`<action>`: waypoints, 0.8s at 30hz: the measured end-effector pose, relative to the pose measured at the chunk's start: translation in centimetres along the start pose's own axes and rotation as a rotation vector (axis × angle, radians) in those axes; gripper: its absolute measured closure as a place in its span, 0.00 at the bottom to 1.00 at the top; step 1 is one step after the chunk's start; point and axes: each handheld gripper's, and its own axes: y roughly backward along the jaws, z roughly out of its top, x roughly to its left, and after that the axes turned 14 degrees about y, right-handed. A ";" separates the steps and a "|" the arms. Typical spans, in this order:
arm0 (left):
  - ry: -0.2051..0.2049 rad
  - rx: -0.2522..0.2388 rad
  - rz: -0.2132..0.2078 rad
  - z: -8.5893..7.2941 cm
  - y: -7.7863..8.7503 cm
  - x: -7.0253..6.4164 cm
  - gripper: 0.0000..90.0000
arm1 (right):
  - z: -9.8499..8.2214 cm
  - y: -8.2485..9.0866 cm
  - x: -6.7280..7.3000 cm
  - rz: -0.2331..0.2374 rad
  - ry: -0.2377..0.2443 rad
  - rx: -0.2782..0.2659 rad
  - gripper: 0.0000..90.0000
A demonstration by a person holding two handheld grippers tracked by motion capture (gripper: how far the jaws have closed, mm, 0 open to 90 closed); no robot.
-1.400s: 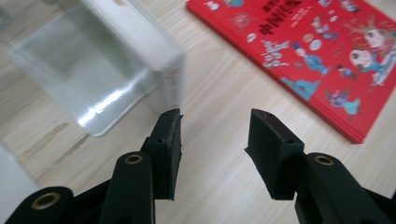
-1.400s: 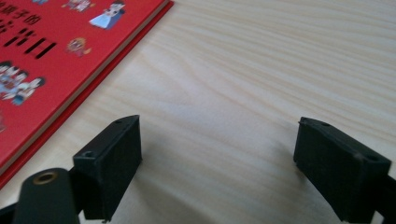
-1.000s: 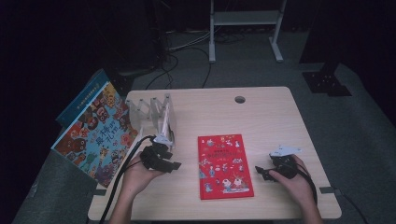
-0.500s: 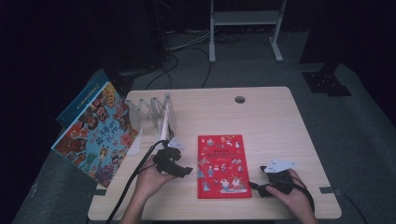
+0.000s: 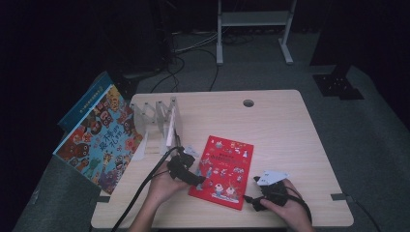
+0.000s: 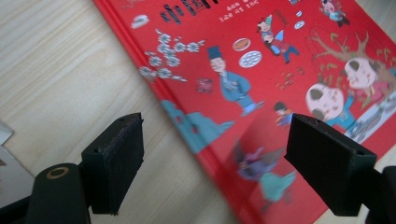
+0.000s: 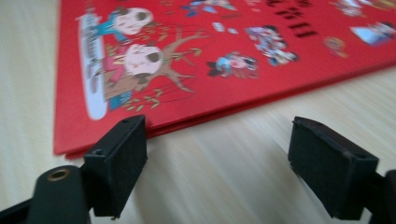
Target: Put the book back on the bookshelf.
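Pale wood table (image 5: 290,130), dark room; both grippers now nearer red book (image 5: 223,170), left gripper (image 5: 199,180) jaws just widened, right gripper (image 5: 251,202) jaws apart, empty

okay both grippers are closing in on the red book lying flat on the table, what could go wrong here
1. The red book lies flat on the table, so the open left gripper, jaws astride its edge, may push it sideways rather than grip it.
2. The right gripper, low at the book's near corner, could scrape the wood or catch only the cover and fan it open.
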 end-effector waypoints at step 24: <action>-0.013 0.036 0.016 -0.1 -1.1 -0.2 0.20 | 3.8 -2.8 -10.7 -0.066 -0.037 -0.003 0.19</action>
